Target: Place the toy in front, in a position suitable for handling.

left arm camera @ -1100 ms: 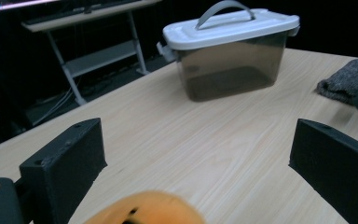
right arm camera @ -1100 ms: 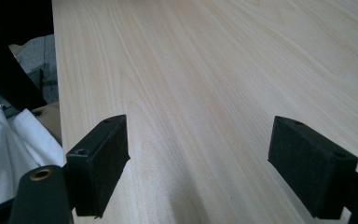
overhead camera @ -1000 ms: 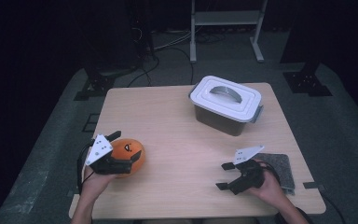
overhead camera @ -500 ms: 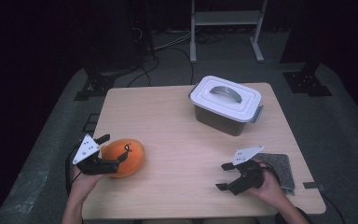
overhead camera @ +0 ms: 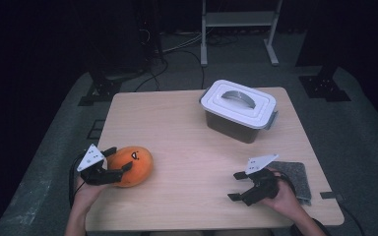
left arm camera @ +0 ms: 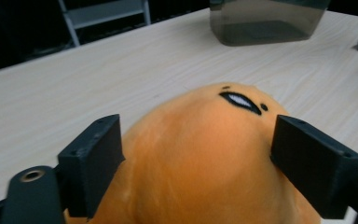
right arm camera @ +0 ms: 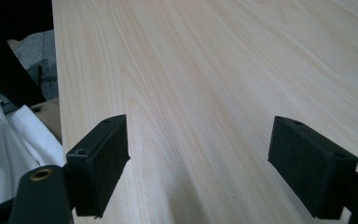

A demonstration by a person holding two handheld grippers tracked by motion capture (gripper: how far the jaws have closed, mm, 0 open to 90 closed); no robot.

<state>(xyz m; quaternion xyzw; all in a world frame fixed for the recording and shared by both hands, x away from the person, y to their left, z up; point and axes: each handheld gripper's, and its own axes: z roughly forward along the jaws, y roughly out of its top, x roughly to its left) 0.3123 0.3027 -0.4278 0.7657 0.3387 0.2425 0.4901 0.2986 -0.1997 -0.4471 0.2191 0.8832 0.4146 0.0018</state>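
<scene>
An orange plush toy (overhead camera: 137, 166) with a small stitched face lies near the table's front left. My left gripper (overhead camera: 119, 159) comes at it level from the left and its jaws have just been closing, with the toy between them. In the left gripper view both pads (left arm camera: 95, 163) touch the flanks of the plush toy (left arm camera: 205, 158), and the left gripper (left arm camera: 198, 140) is shut on it. My right gripper (overhead camera: 234, 186) rests low over the table at the front right, open. In the right gripper view the right gripper (right arm camera: 196, 154) has bare wood between its jaws.
A grey storage box with a white handled lid (overhead camera: 238, 109) stands at the back right of the wooden table (overhead camera: 177, 128). A grey felt pad (overhead camera: 300, 174) lies under the right hand. A metal rack (overhead camera: 238, 19) and cables are on the floor behind.
My left gripper has moved left and lower, from on top of the plush toy to its left side, and its jaws have closed onto it. The right hand has kept still.
</scene>
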